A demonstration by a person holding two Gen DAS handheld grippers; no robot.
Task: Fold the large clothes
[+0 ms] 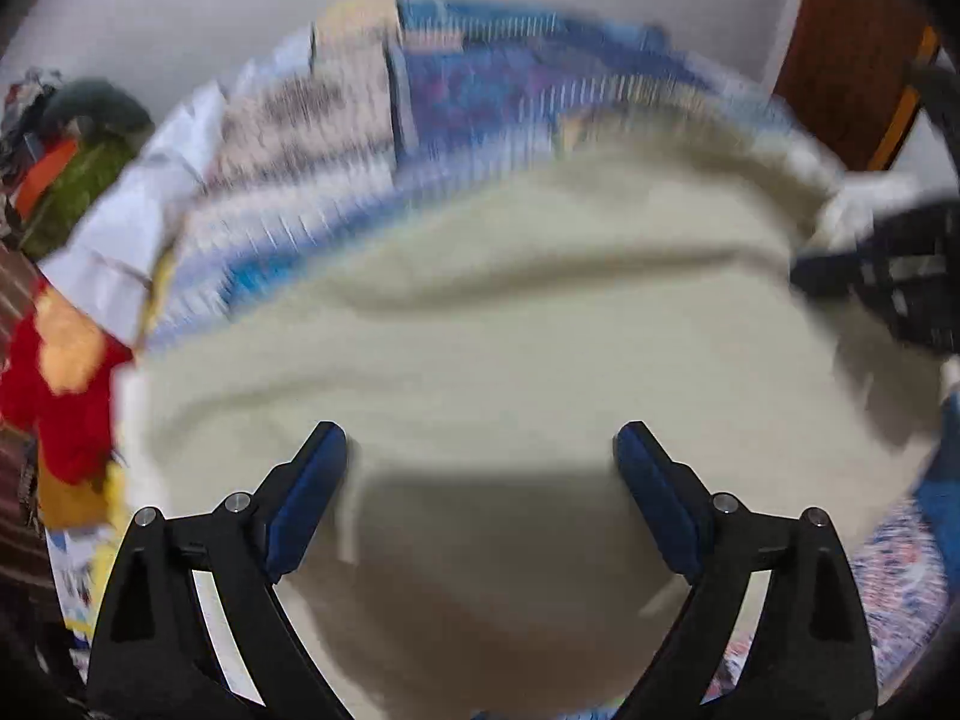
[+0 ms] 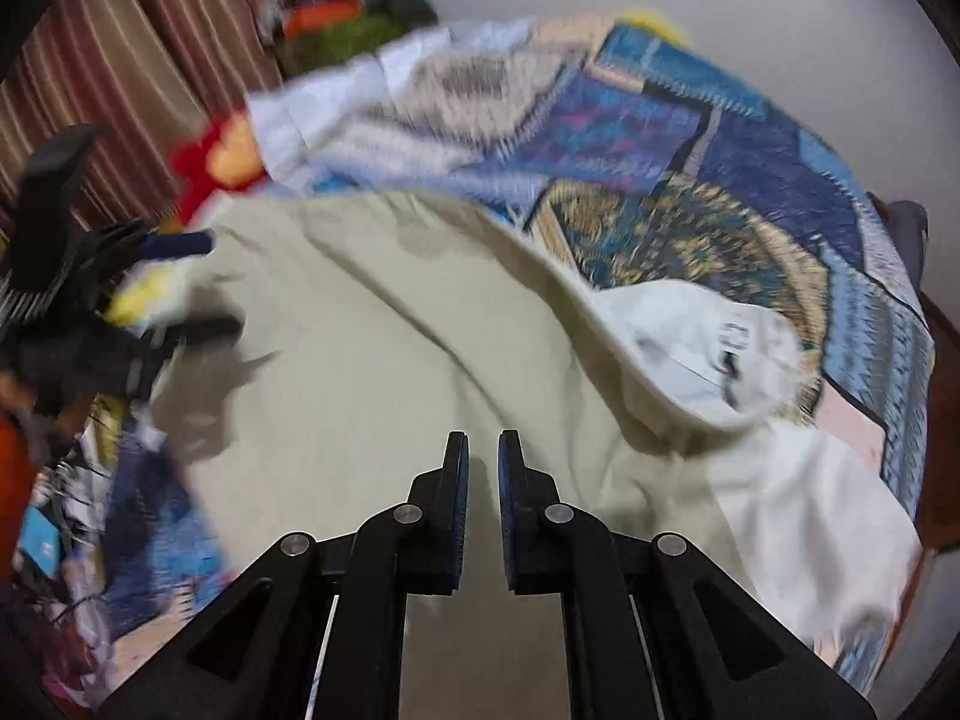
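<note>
A large cream garment (image 1: 510, 348) lies spread and wrinkled over a patterned blue bedspread (image 1: 480, 90). My left gripper (image 1: 480, 438) hangs over its near part, jaws wide apart and nothing between the blue pads. The picture is blurred. In the right wrist view the cream garment (image 2: 372, 360) fills the middle. My right gripper (image 2: 483, 444) is shut above it, with no cloth seen between its fingers. The left gripper (image 2: 192, 285) shows open at the garment's left edge. The right gripper (image 1: 870, 264) shows at the garment's right edge in the left wrist view.
A white garment (image 2: 708, 336) lies crumpled on the right of the bedspread (image 2: 750, 180). A red and yellow cloth (image 2: 210, 156) and a green heap (image 2: 348, 30) lie at the far left by a striped curtain (image 2: 120, 60). Brown wooden furniture (image 1: 852, 48) stands at the far right.
</note>
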